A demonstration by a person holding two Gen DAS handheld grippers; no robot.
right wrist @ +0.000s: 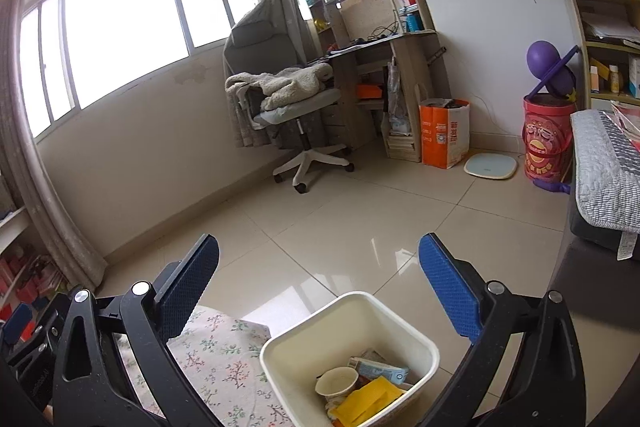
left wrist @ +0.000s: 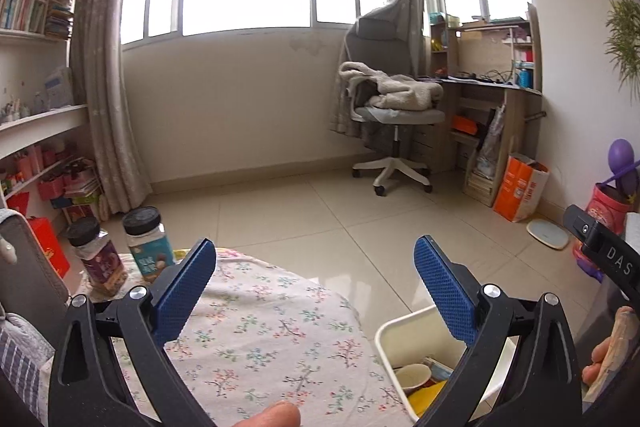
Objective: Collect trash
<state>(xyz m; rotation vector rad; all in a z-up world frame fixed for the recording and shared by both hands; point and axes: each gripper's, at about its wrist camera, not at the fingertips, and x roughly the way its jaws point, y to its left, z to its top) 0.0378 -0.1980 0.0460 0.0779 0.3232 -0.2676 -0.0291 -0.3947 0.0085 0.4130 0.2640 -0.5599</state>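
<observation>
1. Left claw (left wrist: 314,291): its blue pads stand wide apart with nothing between them. It hovers above the floral-cloth bench (left wrist: 256,331), which places it within reach of the surface being cleared.
2. Right claw (right wrist: 318,291): its pads are likewise spread and empty. It hangs over the white waste bin (right wrist: 430,351), a position suited to dropping items in.
3. Waste bin: it stands upright on the tiled floor (right wrist: 360,211), just beside the bench edge, mouth facing up. This placement likely allows trash to travel a short path from bench to bin.
4. Bin contents: a paper cup (right wrist: 336,383) lies tilted, mouth toward the camera; a yellow wrapper (right wrist: 368,403) and a blue-white carton (right wrist: 378,369) lie beside it. The carton's long axis runs across the bin, left to right.
5. Two black-lidded jars (left wrist: 120,247) stand upright at the far left corner of the bench. Judgement: these are food containers, not trash.
6. No loose trash is visible on the bench; the task appears nearly complete.
</observation>
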